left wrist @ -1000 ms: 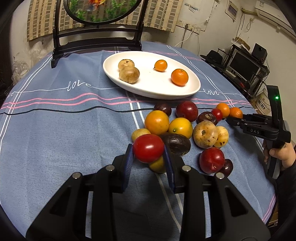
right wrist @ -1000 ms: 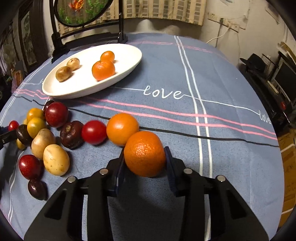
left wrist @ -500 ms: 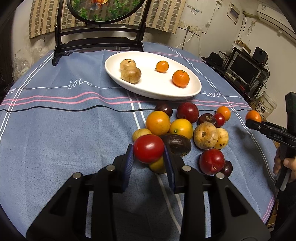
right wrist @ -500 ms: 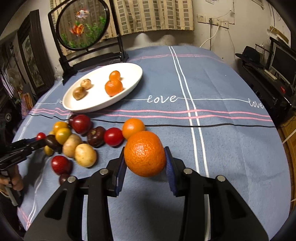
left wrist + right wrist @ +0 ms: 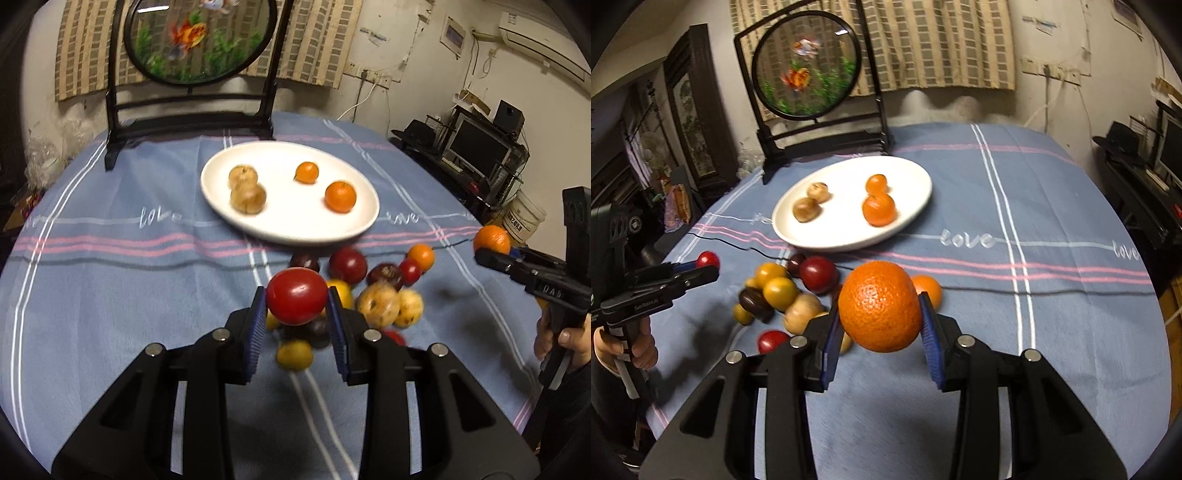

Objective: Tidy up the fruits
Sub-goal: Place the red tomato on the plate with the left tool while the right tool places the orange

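My left gripper [image 5: 296,314] is shut on a red tomato [image 5: 296,301], held above the fruit pile [image 5: 376,291] on the blue cloth. My right gripper [image 5: 880,321] is shut on a large orange [image 5: 880,305], also raised above the table. The white oval plate [image 5: 295,229] lies beyond the pile and holds two brown fruits [image 5: 248,197] and two small oranges [image 5: 340,196]. It also shows in the right wrist view [image 5: 912,221]. The right gripper shows at the right edge of the left wrist view [image 5: 491,245], the left gripper at the left of the right wrist view [image 5: 701,266].
A round fish picture on a black stand [image 5: 192,55] stands at the table's far edge behind the plate. A desk with a monitor [image 5: 476,147] and a white bucket [image 5: 524,218] lie off the table's right side. The loose pile [image 5: 783,291] sits between both grippers.
Both grippers have risen from the table with their fruits and tilted up, so more of the room shows. The orange has left the cloth and the pile.
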The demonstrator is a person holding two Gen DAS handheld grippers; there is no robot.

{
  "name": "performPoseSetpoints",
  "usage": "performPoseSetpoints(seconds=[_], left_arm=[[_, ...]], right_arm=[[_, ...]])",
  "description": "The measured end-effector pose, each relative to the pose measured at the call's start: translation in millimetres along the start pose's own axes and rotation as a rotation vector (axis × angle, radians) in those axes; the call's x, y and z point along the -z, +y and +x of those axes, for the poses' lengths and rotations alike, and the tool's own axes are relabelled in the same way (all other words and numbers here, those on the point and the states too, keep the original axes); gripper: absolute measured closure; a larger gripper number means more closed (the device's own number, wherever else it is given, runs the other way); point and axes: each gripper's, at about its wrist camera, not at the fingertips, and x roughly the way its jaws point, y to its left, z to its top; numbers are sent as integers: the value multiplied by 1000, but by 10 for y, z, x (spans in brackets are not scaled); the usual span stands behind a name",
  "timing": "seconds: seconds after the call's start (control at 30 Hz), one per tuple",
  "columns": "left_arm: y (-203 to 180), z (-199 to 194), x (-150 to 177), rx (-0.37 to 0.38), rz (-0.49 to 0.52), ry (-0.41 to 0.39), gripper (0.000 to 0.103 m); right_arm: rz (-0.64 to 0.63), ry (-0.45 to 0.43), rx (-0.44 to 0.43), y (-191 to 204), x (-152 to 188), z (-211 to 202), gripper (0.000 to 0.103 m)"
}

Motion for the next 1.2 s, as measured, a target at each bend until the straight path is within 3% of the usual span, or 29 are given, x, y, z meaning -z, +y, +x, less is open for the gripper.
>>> performPoseSetpoints(seconds=[0.2, 0.4, 0.6, 1.03, 1.13, 1.2], left_arm=[[-84, 128, -378, -15, 18, -7, 70], [-60, 574, -730, -9, -27, 42, 70], [6, 1055, -968, 9, -94, 98, 70], [100, 1677, -1071, -65, -104, 175, 70], [106, 1728, -1041, -68, -102, 189, 70], [117, 1713, -1042, -66, -113, 184, 66]], right_arm=[[-50, -22, -33, 167, -318, 112, 64], [-85, -50, -68, 313, -715, 356, 64], [-59, -32, -50, 253, -1013, 790, 64], [67, 124, -65, 58, -1315, 1884, 63], [94, 168, -101, 57, -1300, 2011, 61], [118, 161, -119, 45, -1305, 1977, 48]])
